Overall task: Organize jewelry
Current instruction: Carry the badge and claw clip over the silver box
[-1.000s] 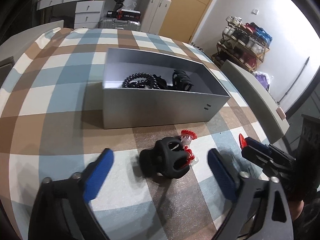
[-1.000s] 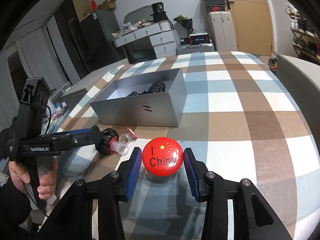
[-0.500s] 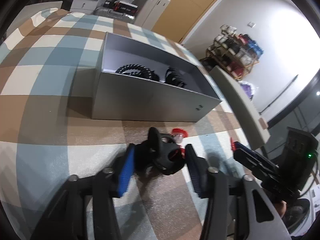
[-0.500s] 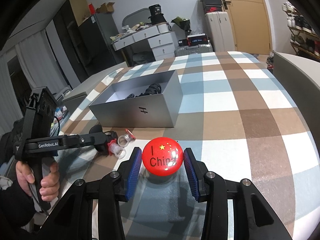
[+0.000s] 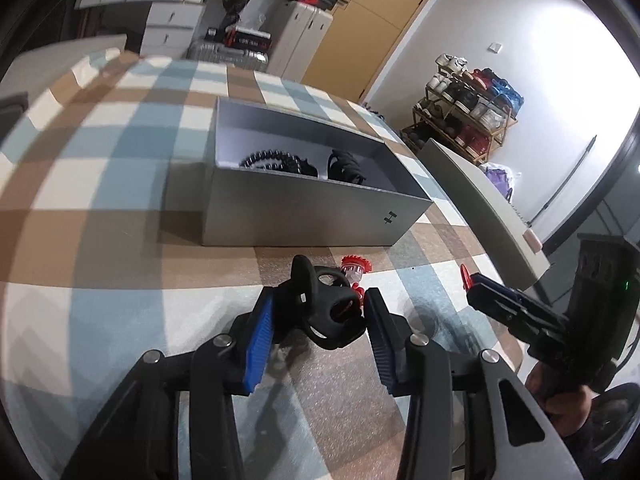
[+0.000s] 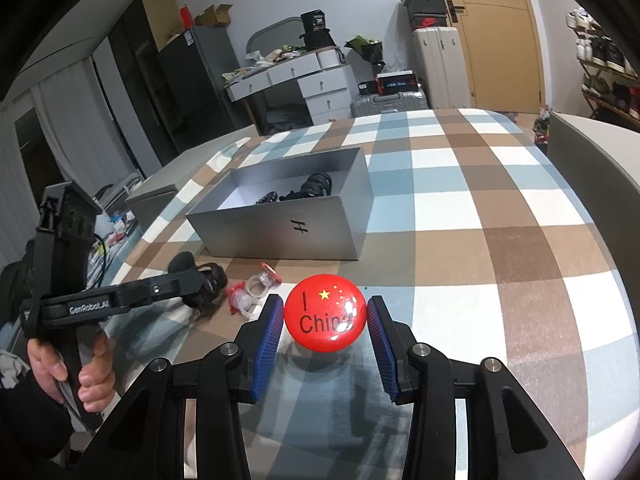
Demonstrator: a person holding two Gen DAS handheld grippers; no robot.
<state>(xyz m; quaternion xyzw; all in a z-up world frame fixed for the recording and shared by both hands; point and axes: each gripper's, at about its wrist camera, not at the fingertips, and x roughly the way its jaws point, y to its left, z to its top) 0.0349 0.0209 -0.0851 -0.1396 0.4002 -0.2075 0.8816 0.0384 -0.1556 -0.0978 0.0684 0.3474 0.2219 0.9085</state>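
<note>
My left gripper point(image 5: 318, 314) is shut on a black hollow hair clip point(image 5: 324, 312), held just above the checked tablecloth in front of the grey open box point(image 5: 304, 216). It also shows in the right wrist view point(image 6: 200, 280). Clear rings with red tops point(image 5: 352, 270) lie beside the clip, also seen in the right wrist view point(image 6: 252, 292). My right gripper point(image 6: 325, 326) is shut on a round red badge point(image 6: 325, 318) with yellow stars and "I China", raised off the cloth. Black coiled hair ties point(image 5: 280, 162) lie inside the box.
The box point(image 6: 288, 204) stands mid-table on the checked cloth point(image 6: 480, 216). A grey chair back point(image 5: 480, 196) stands at the table's right edge. Drawers, suitcases and a shoe rack stand beyond the table.
My left gripper closed from wide open onto the black clip and raised it slightly. My right gripper kept its hold on the red badge and lifted a little.
</note>
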